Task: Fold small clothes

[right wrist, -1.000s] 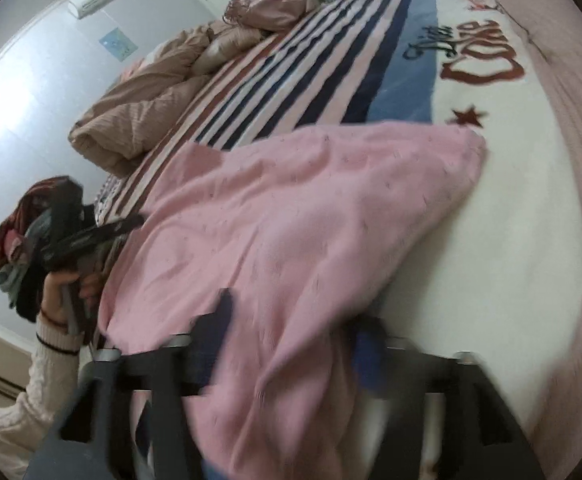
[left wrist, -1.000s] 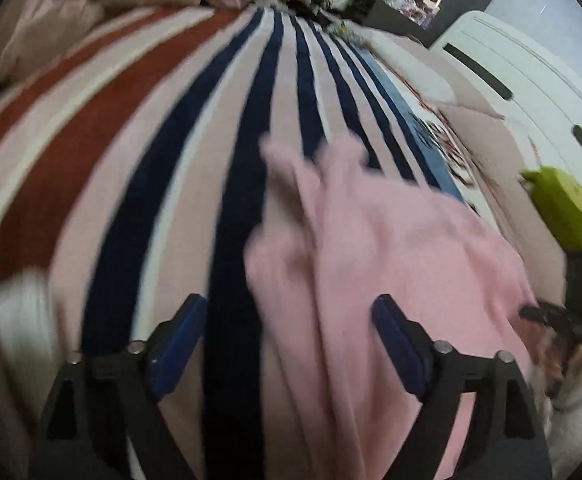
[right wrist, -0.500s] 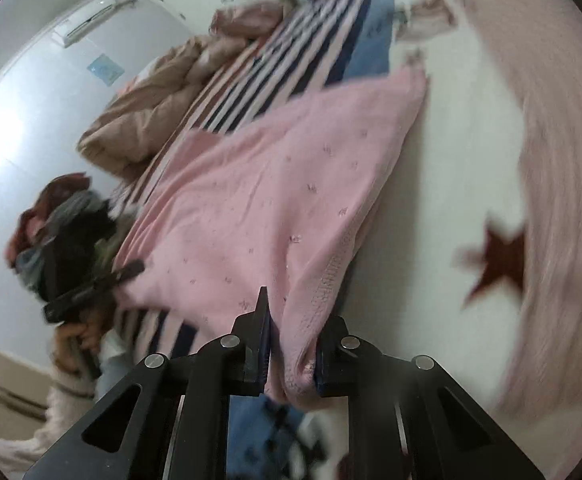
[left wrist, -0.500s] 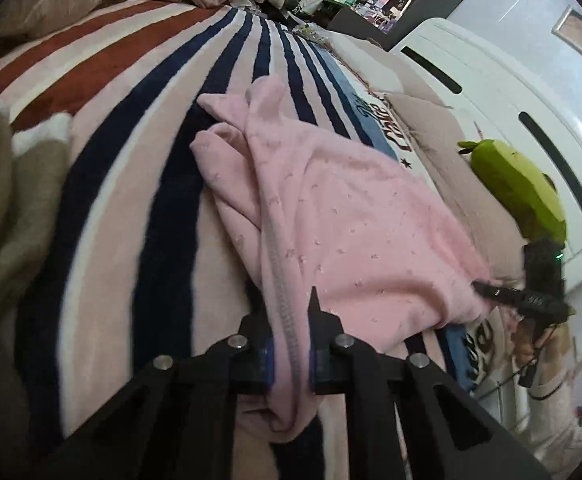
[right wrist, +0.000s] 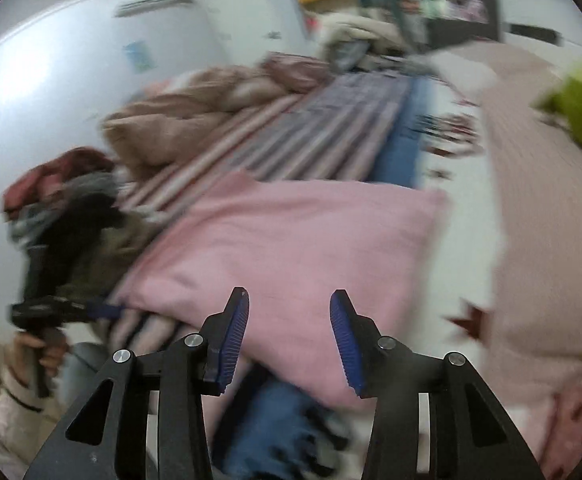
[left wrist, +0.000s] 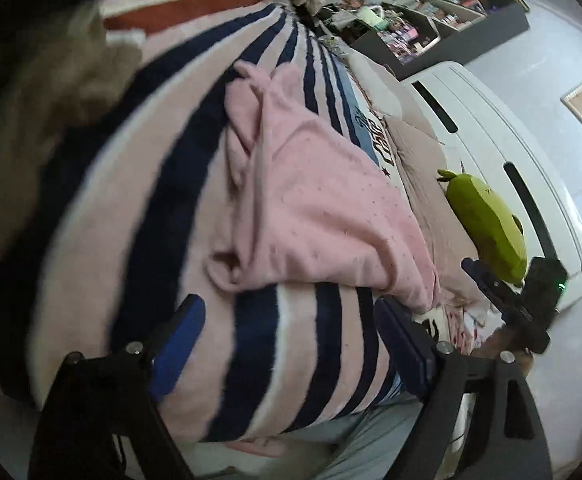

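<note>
Left wrist view: left gripper [left wrist: 291, 336] spread wide, nothing between the blue pads [left wrist: 179, 344], hanging over the near edge of the striped blanket [left wrist: 139, 200]. Just beyond the fingertips, bare navy and pink stripes, then the folded hem of the pink garment [left wrist: 311, 216], apart from both pads. Bunched fabric at the far left corner of the garment; beyond it, open stripes running on to a heap of bedding. Off past the right finger, the green plush toy [left wrist: 487, 220] against the white headboard [left wrist: 511, 152].

Right wrist view, blurred: right gripper [right wrist: 289, 340] also parted, empty, pads clear of the cloth. Pink garment [right wrist: 291, 248] lying flat straight ahead of the fingertips, near edge beneath them. Brown quilt [right wrist: 179, 124] far beyond on the left, white blanket ground to the right.
</note>
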A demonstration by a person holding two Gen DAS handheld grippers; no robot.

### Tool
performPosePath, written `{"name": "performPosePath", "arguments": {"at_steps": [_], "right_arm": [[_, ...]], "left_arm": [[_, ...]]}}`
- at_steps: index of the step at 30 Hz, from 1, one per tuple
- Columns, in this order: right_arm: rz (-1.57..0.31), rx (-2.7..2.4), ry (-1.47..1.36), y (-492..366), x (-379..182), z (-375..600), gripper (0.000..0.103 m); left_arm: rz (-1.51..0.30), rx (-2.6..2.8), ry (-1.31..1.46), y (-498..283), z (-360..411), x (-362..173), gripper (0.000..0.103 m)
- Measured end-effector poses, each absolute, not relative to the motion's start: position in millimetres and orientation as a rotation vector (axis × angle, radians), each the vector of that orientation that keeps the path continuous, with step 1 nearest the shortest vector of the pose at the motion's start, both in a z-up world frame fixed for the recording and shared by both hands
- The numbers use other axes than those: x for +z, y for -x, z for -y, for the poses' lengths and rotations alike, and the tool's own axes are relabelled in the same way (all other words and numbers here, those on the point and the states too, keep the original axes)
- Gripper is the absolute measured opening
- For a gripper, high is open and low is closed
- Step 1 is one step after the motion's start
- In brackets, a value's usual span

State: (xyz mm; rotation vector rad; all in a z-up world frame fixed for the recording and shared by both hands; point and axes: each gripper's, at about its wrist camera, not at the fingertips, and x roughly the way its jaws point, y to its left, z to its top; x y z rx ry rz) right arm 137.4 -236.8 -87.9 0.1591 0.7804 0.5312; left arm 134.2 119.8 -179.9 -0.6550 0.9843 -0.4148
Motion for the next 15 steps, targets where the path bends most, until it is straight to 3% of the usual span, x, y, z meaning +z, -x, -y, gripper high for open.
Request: {"name": "performPosePath", "arguments": {"at_steps": [2,4,12,14,15], "right_arm": [[-0.741,0.524,-0.170,-138,-96,219,0.031],[-0.725,0.493,-0.167,-141,-111,199,0.010],[-0.872,0.516,-0.148,-165,-181,138,0.005],[-0.861,0.508,-0.143,-165,-178,137,0.005],[-0.864,0.503,-0.153,-166,-178,137,0.005]], "left_arm": [[-0.951,-0.380,0.707,-137,-113,-191,0.084],[-0.886,-0.342,0.721,-140,-103,-193,0.087],[-0.846,-0.245,0.689,-191,-64,-192,0.087],[-0.841,-0.239,0.688,-200,-56,-193,0.078],[-0.847,-0.231,0.681,-205,-51,-193,0.061]]}}
